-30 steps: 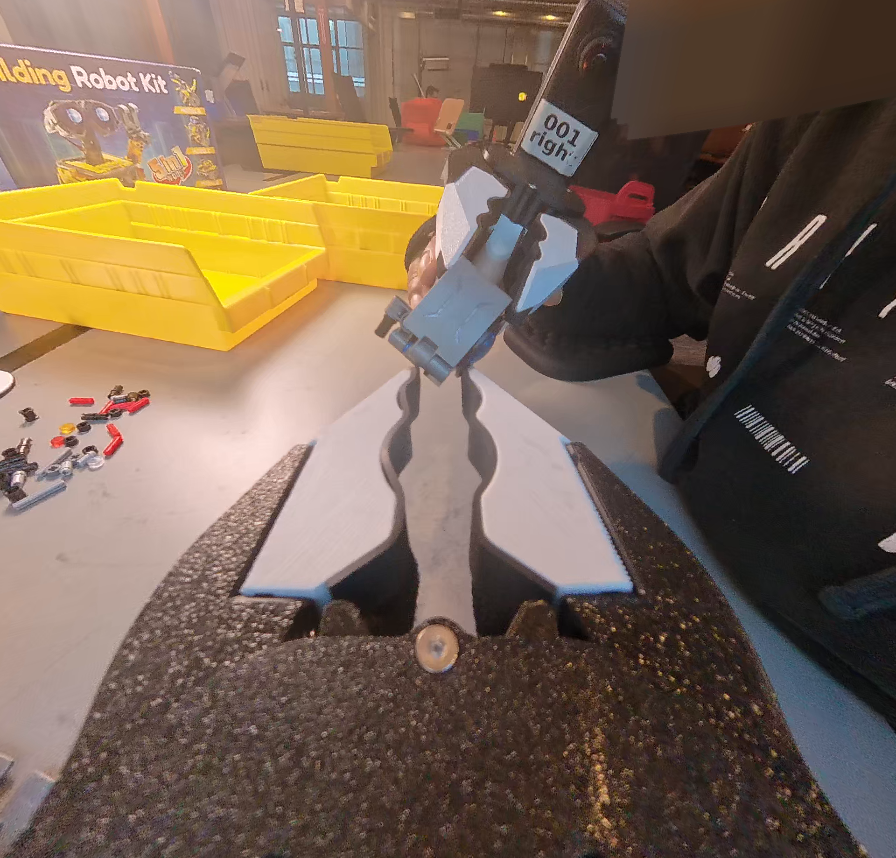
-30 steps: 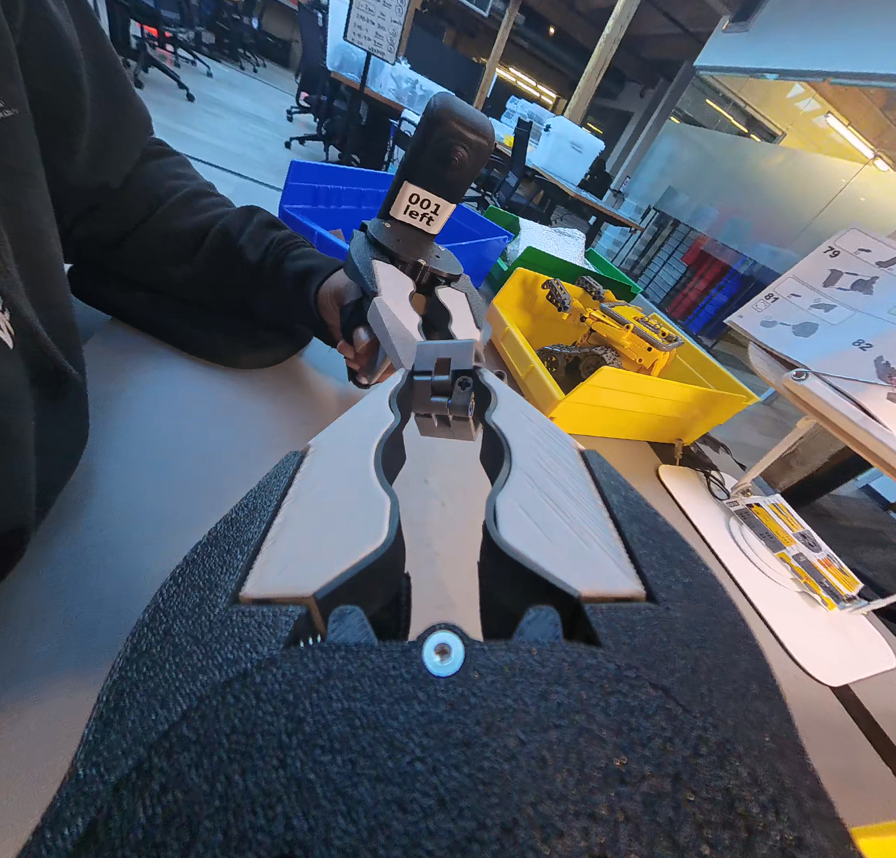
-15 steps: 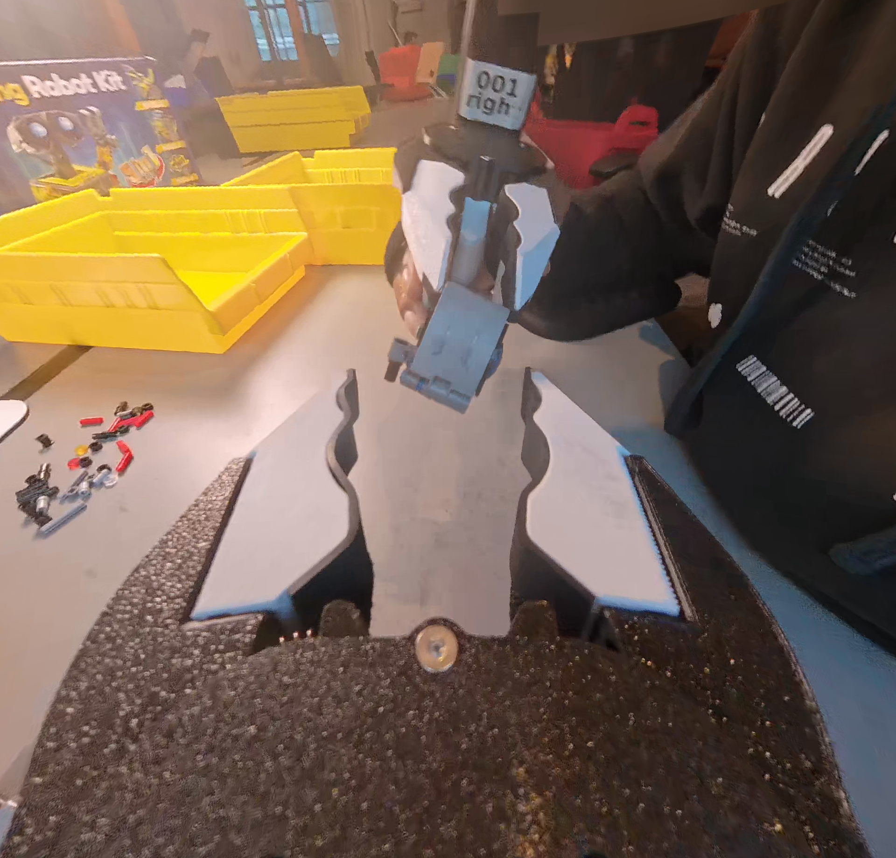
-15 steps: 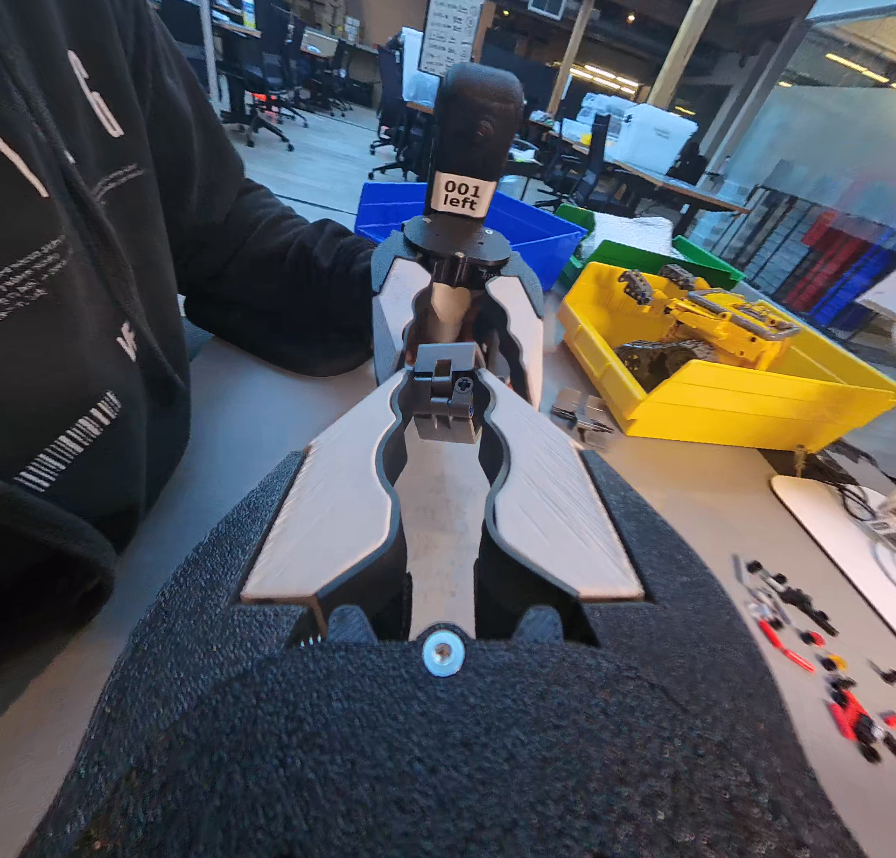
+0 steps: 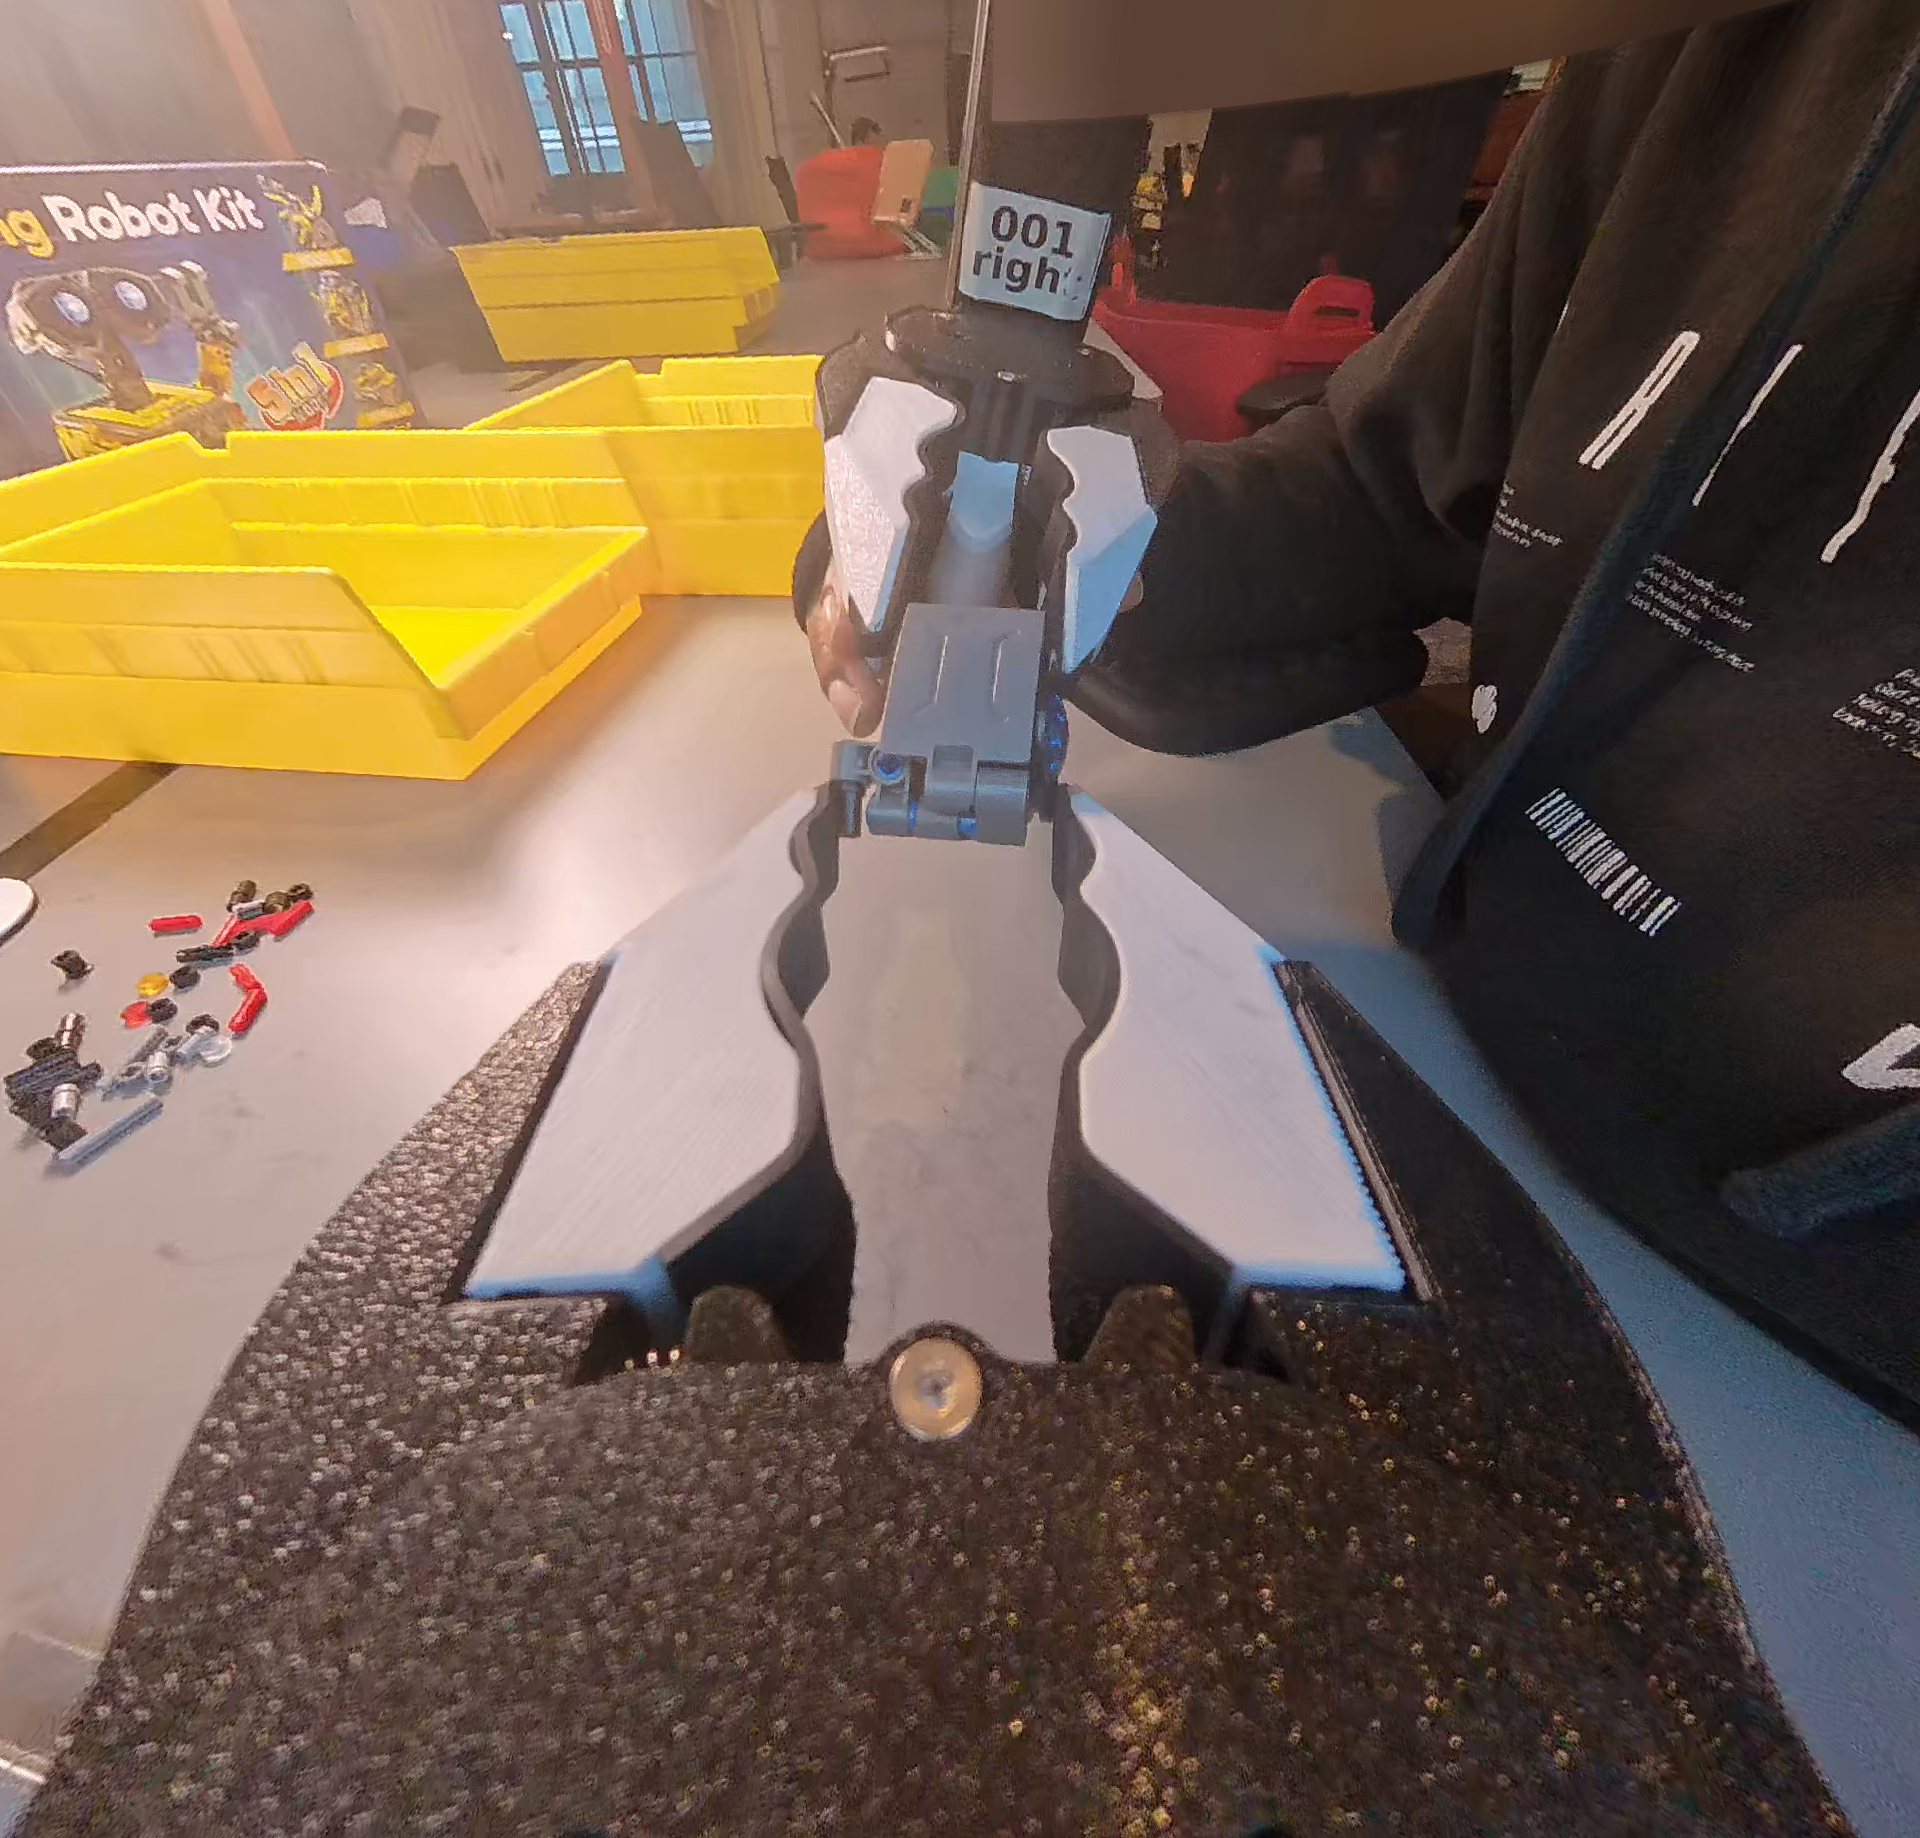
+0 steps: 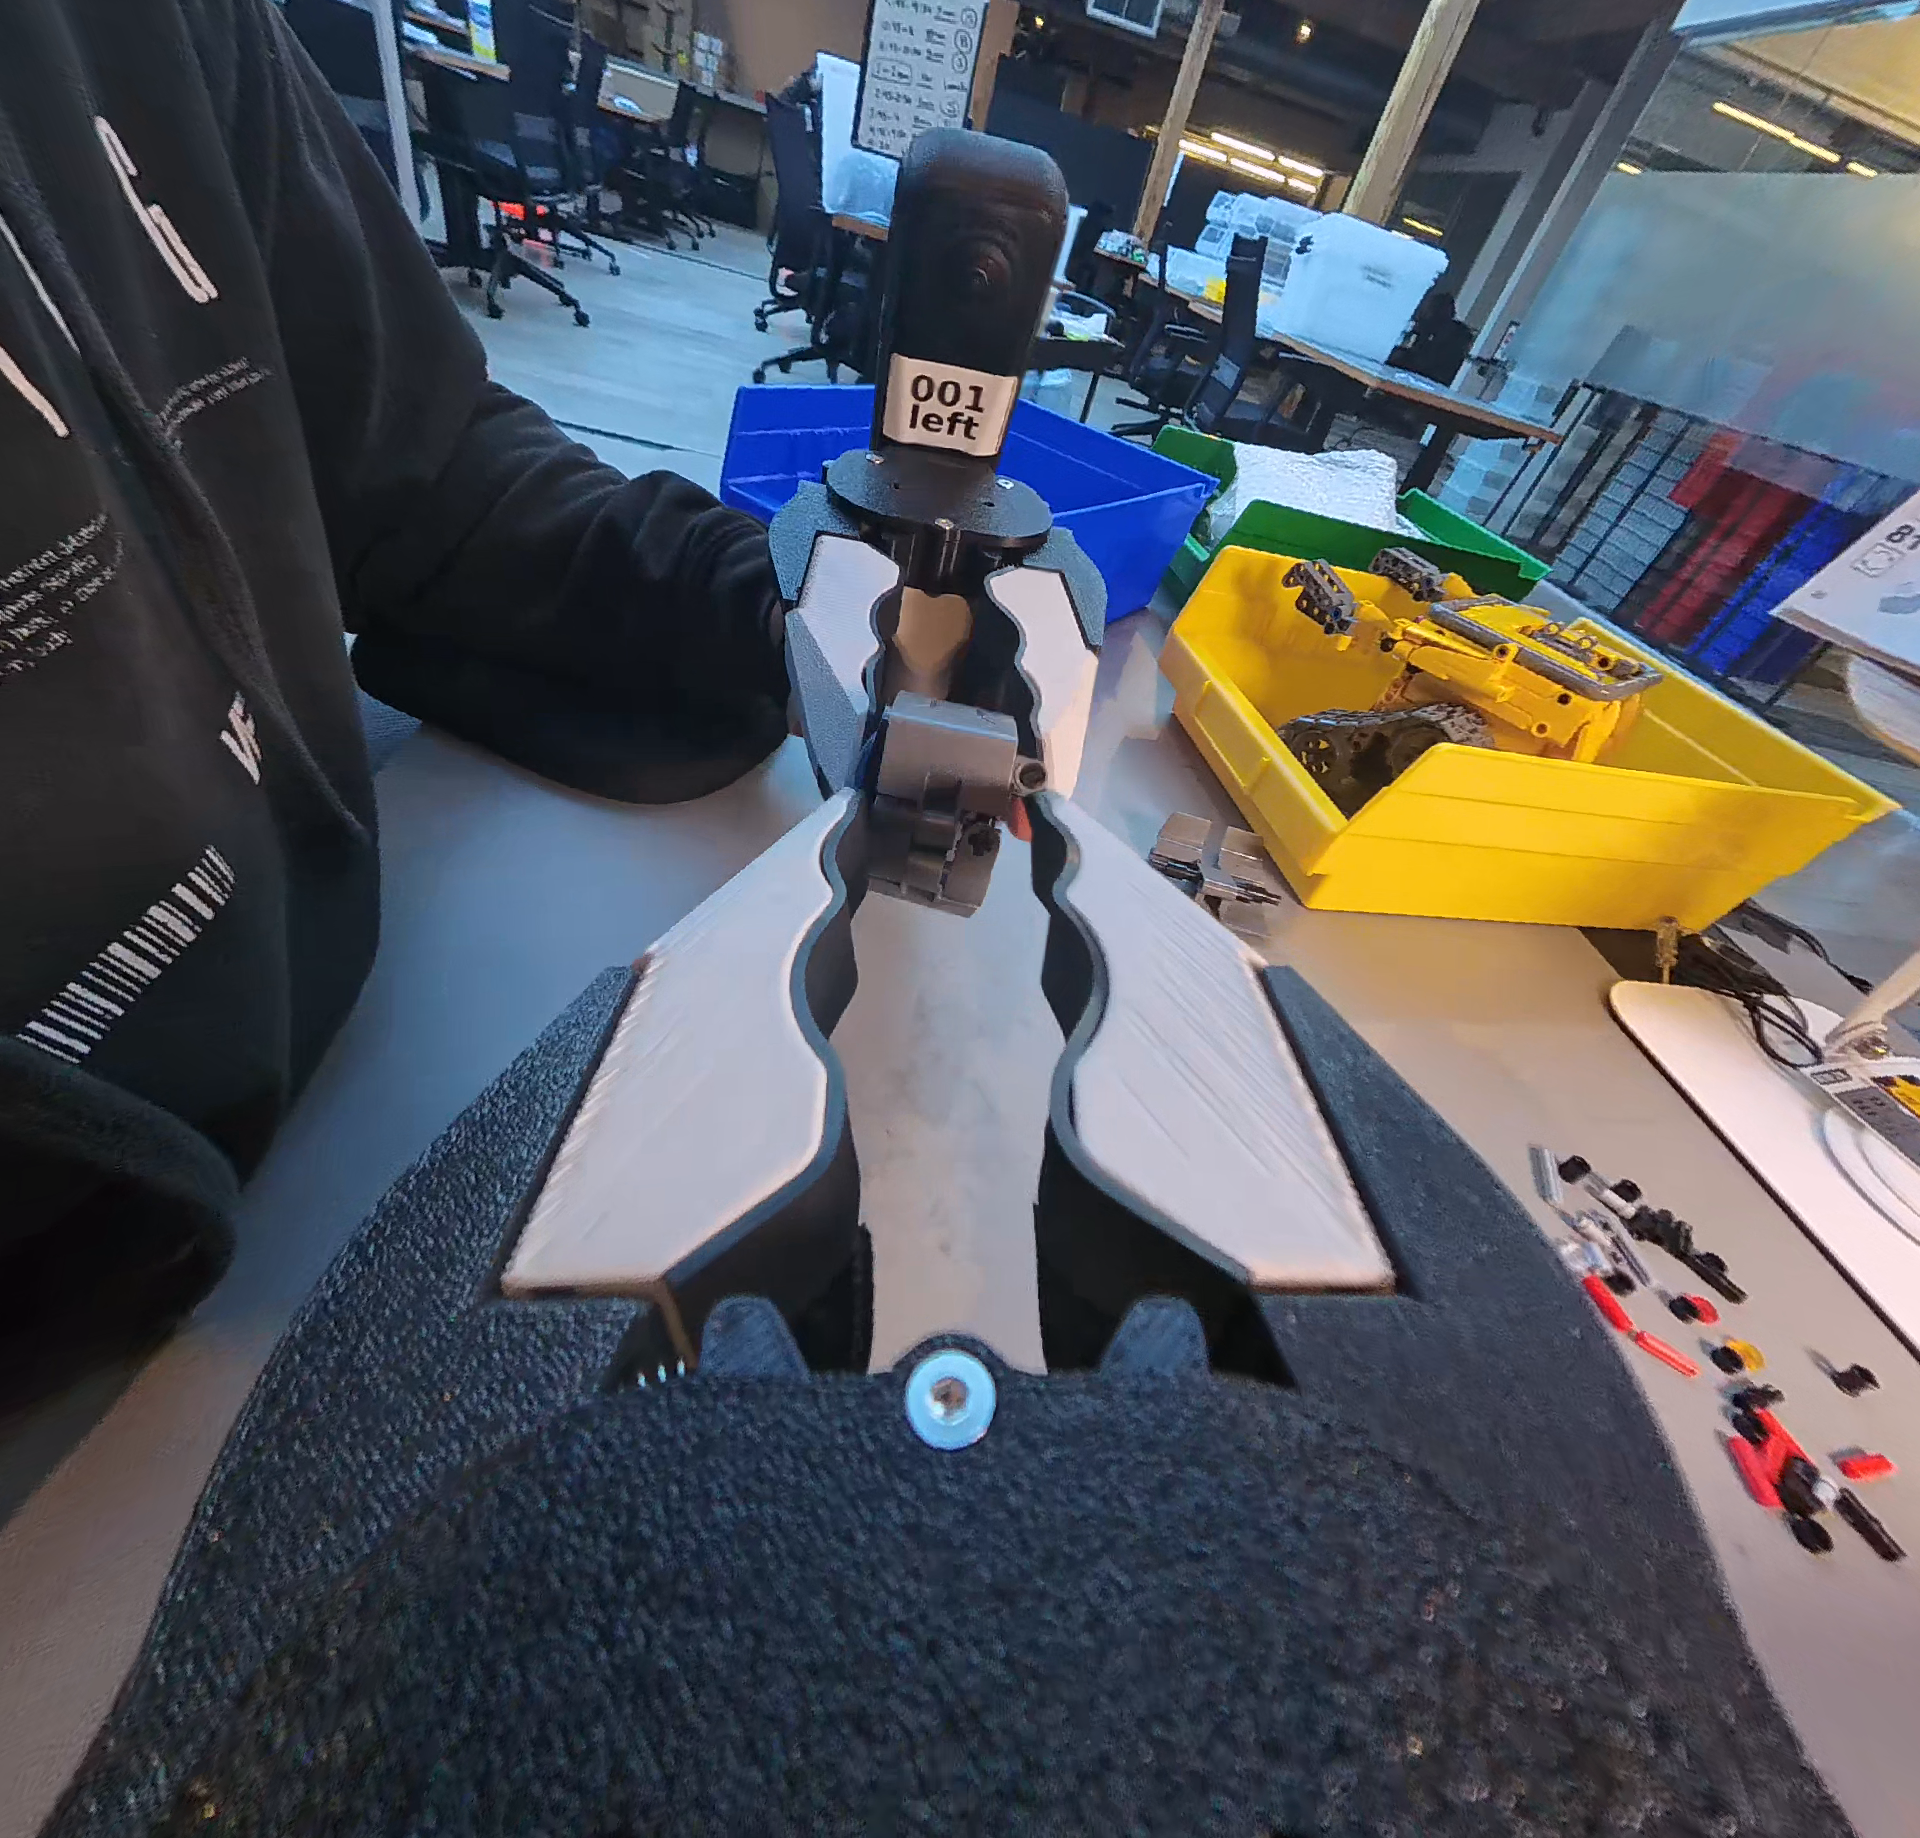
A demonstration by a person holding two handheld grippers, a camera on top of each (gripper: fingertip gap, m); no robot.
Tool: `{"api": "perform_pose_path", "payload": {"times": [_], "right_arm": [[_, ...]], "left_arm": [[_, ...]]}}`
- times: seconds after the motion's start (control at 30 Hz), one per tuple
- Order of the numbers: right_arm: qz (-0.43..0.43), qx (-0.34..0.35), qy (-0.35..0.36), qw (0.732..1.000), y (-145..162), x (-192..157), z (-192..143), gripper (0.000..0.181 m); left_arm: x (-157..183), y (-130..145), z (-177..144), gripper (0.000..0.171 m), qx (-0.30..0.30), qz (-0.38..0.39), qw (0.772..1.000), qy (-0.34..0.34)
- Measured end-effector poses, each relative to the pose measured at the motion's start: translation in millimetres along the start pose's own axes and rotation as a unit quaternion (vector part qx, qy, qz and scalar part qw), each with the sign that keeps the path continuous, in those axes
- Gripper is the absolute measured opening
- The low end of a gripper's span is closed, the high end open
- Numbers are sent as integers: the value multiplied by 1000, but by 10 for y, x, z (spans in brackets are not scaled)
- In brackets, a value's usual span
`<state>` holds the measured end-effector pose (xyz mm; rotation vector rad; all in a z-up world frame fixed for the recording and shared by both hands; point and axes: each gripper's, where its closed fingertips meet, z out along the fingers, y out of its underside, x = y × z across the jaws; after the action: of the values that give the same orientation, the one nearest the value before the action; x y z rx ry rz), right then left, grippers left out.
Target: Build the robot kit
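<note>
A grey brick assembly (image 5: 961, 723) is seen raised above the grey surface (image 5: 436, 915), between two hand-held grippers that face each other. The right hand-held gripper (image 6: 940, 832) is closed on the assembly's near end in its own view. The left hand-held gripper (image 5: 940, 822) is set narrowly about the other end; its fingertips (image 5: 821, 832) appear to touch the piece, though firm contact cannot be told. Small red, black and grey loose parts (image 5: 156, 1009) are scattered on the surface to the left. Empty yellow bins (image 5: 312, 583) are placed behind them. A yellow tracked model (image 6: 1475, 676) is seen inside another yellow bin (image 6: 1507, 832).
</note>
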<state>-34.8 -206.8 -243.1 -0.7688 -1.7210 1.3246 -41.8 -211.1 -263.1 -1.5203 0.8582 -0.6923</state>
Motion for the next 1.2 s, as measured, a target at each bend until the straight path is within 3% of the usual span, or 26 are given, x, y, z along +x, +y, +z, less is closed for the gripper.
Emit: {"api": "perform_pose_path", "payload": {"times": [0.47, 1.03, 1.2], "right_arm": [[42, -3, -20, 999, 21, -13, -6, 25], [-82, -56, -16, 995, 82, -176, 22, 22], [-49, -74, 6, 996, 324, 25, 29, 24]], "left_arm": [[-13, -83, -28, 40, 26, 26, 999, -14], [110, 151, 43, 40, -19, -10, 999, 38], [-101, 225, 33, 39, -59, 20, 997, -35]]}}
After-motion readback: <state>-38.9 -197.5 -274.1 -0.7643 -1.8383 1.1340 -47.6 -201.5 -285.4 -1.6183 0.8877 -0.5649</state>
